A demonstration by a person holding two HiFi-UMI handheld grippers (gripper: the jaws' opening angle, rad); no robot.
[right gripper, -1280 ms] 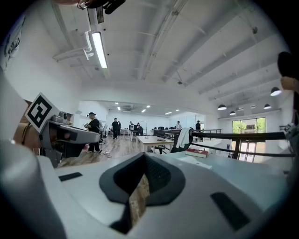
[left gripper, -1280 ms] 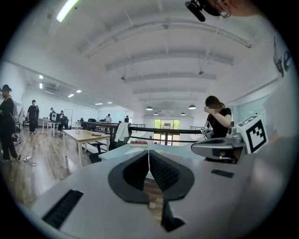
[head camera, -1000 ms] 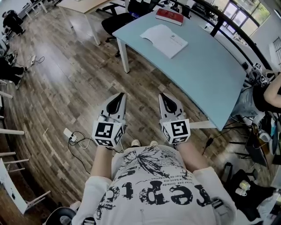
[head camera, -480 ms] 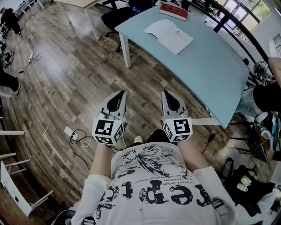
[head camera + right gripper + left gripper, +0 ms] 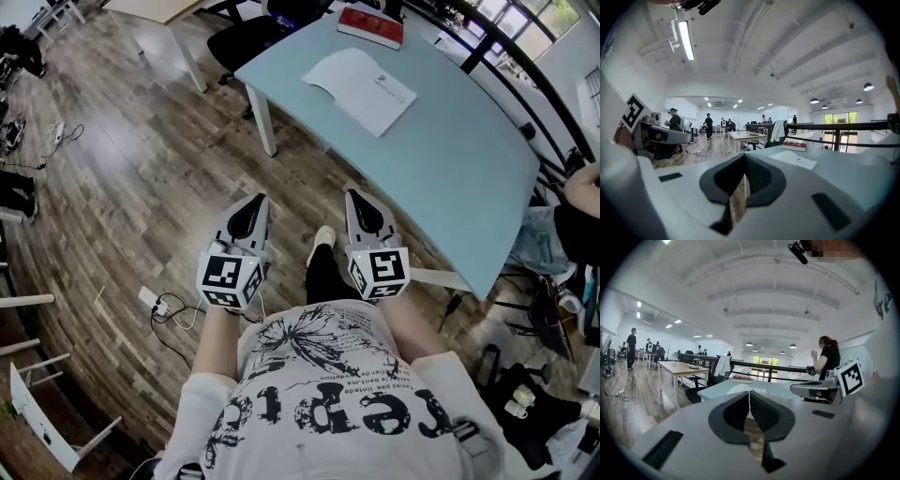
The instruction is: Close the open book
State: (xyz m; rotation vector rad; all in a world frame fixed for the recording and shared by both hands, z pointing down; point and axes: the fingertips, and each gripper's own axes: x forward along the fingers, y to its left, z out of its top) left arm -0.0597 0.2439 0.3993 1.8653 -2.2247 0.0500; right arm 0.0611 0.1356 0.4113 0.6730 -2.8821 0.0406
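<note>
The open book (image 5: 361, 79) lies flat with its white pages up on the far part of the light blue table (image 5: 450, 159). It also shows in the right gripper view as the open book (image 5: 796, 160), well beyond the jaws. My left gripper (image 5: 253, 202) and right gripper (image 5: 359, 198) are held side by side over the wooden floor, short of the table's near edge. Both point towards the table. The left gripper (image 5: 750, 393) has its pads together with nothing between them. The right gripper (image 5: 744, 157) is likewise shut and empty.
A shut red book (image 5: 370, 26) lies beyond the open one. A black office chair (image 5: 246, 42) stands at the table's far left corner by its white leg (image 5: 265, 122). A power strip with cables (image 5: 156, 301) lies on the floor at left. A person (image 5: 577, 211) sits at right.
The table and the open book have come nearer in the head view. A leg with a light shoe has swung forward between the two grippers. Both grippers stay shut.
</note>
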